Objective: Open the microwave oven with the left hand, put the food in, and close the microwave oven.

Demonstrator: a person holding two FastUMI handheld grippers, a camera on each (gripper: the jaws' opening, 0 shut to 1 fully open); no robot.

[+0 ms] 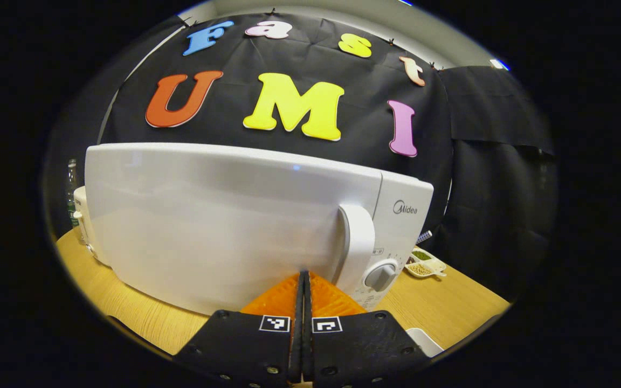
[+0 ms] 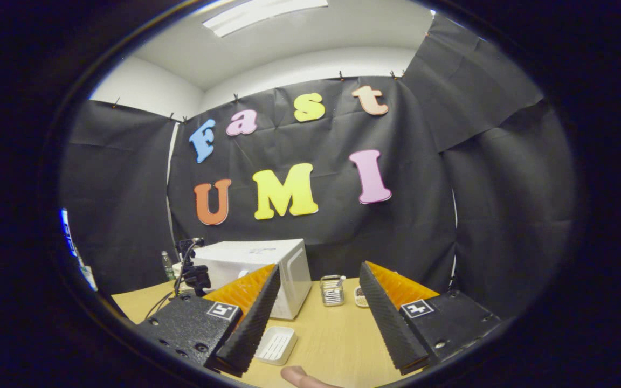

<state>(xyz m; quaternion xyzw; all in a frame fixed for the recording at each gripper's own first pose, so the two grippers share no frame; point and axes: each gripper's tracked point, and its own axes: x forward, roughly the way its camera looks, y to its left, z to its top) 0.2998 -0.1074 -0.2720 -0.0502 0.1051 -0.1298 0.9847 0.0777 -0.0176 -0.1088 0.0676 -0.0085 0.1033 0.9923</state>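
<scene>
Standing at the lower right of the left gripper view, a small dish (image 1: 425, 265) of food sits on the wooden table (image 1: 450, 307) beside the microwave (image 1: 235, 226). A bottle (image 1: 71, 188) peeks out at the middle left edge. The microwave is white, its door closed, with a tall handle (image 1: 357, 242) and a grey knob (image 1: 380, 276) lower right of centre. The left gripper (image 1: 303, 285) is pinched narrow, holding nothing, close to the door. In the right gripper view, the right gripper (image 2: 318, 302) is spread wide and empty; a white tray (image 2: 275, 345) lies at lower centre, a wire holder (image 2: 332, 291) behind it.
</scene>
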